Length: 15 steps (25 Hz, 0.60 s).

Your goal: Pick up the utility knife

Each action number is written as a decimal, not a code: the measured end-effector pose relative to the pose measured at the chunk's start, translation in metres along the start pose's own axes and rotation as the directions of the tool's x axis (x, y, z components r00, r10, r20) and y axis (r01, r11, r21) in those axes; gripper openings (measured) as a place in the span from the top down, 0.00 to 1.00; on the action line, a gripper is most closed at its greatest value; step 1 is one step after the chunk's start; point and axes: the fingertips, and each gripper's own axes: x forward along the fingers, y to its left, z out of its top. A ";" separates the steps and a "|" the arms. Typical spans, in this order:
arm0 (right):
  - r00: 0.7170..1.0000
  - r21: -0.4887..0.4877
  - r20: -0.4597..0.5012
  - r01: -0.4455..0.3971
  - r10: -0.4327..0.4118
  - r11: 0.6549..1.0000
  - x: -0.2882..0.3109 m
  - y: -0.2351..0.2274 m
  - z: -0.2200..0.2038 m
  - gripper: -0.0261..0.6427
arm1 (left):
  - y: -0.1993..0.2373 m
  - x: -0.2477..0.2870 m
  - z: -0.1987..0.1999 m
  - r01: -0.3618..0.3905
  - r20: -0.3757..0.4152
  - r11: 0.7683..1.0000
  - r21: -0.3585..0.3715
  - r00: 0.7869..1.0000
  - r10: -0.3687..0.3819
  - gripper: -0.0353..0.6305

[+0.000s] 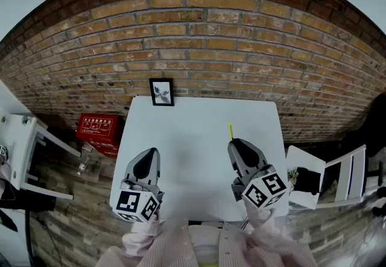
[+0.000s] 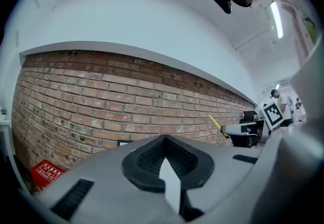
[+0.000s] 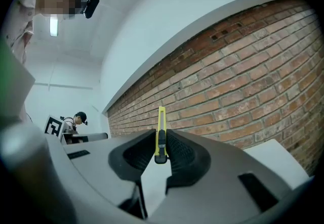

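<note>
The right gripper pinches the utility knife
Light, stiff, probably slick; best held across its slim handle, as here. The left gripper is closed, empty.

Yellow utility knife upright in the grip of the right tongs, brick wall behind.

Wall is rough brick, table smooth matt, utility knife plastic.
</note>
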 end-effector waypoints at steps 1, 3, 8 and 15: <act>1.000 -0.005 0.007 0.000 0.000 1.000 -0.001 0.001 0.003 0.86 | 0.001 -0.001 0.003 -0.001 0.004 1.000 0.005 1.000 0.001 0.96; 1.000 -0.014 0.020 -0.001 0.001 1.000 -0.004 0.002 0.008 0.86 | 0.002 -0.004 0.007 -0.004 0.011 1.000 0.009 1.000 0.004 0.96; 0.999 -0.020 0.045 0.003 -0.002 1.000 -0.009 0.003 0.019 0.86 | 0.004 -0.008 0.011 -0.013 0.019 1.000 0.013 1.000 0.013 0.96; 0.999 -0.047 0.043 0.008 -0.006 0.999 -0.013 0.003 0.022 0.86 | 0.006 -0.011 0.010 -0.027 0.017 1.000 0.016 0.999 0.027 0.96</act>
